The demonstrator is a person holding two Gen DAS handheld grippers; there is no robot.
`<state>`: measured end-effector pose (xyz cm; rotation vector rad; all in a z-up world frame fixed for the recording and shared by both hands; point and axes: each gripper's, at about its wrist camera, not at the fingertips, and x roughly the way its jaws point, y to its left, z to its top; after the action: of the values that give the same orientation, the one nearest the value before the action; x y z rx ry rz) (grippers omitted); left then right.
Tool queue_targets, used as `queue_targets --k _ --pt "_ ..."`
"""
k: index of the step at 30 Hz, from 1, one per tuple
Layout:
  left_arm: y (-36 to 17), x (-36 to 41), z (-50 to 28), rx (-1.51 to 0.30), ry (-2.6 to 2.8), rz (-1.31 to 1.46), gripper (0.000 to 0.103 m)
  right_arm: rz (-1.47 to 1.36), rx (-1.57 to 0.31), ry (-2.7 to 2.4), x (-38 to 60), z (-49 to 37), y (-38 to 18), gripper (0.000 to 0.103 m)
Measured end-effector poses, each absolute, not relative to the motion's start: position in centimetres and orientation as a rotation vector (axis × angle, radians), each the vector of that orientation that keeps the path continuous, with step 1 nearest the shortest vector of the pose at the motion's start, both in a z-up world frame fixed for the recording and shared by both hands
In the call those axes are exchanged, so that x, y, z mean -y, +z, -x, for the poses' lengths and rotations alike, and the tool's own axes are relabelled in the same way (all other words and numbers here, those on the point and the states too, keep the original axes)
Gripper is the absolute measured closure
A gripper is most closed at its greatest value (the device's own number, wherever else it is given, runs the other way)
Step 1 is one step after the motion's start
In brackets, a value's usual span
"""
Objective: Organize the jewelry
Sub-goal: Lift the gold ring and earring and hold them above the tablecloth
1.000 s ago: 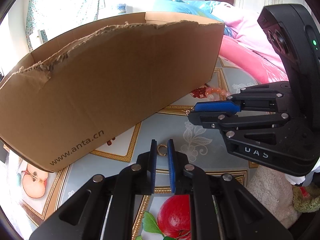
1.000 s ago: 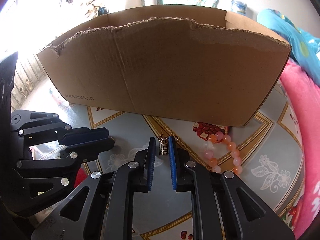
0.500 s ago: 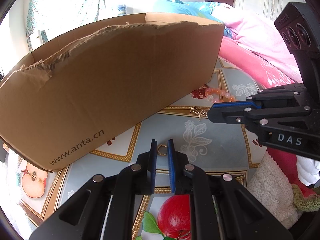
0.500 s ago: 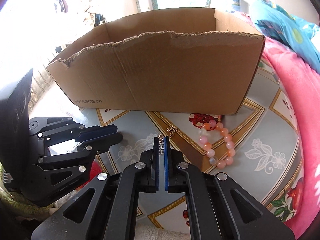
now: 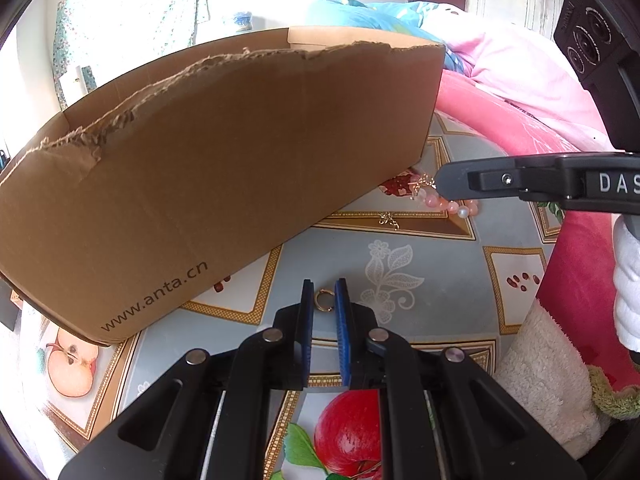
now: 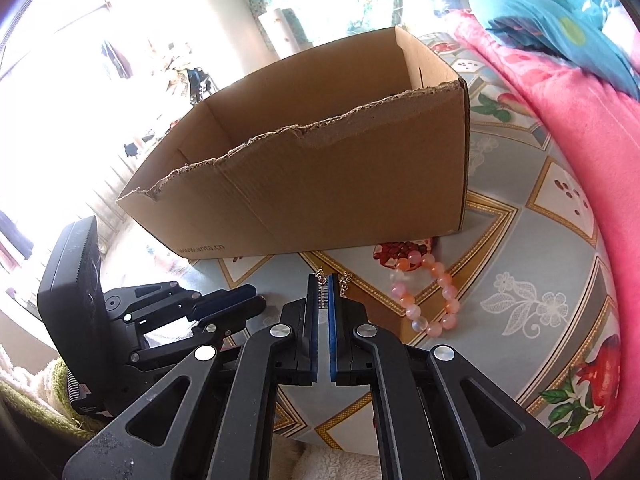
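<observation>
— Where's the jewelry?

— The right gripper (image 6: 323,292) has its jaws clamped on a small pendant (image 6: 322,298), its chain (image 6: 345,280) trailing beside.

— And the left?

— The left gripper (image 5: 324,300) has its jaws pinching a gold ring (image 5: 323,300). The bead bracelet (image 6: 430,300) lies on the bench (image 6: 520,272) near the cardboard box (image 6: 320,184).

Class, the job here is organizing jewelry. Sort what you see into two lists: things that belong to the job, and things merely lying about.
Belonging to the job:
- gold ring, between the left gripper pads
- small pendant, pinched in the right gripper
- pink bead bracelet
- second small gold piece on the tablecloth
- cardboard box

Just lying about:
- pink blanket
- white fluffy towel
</observation>
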<state>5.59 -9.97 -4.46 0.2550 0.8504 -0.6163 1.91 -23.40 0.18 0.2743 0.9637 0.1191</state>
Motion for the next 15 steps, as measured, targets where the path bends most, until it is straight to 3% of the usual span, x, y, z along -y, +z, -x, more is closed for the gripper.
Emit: queue_targets --k 15 --pt "-3.8 10.4 -5.4 -0.826 -0.624 -0.263 0.094 -0.266 -0.966 0.117 22.5 -2.9 -1.0 0.101"
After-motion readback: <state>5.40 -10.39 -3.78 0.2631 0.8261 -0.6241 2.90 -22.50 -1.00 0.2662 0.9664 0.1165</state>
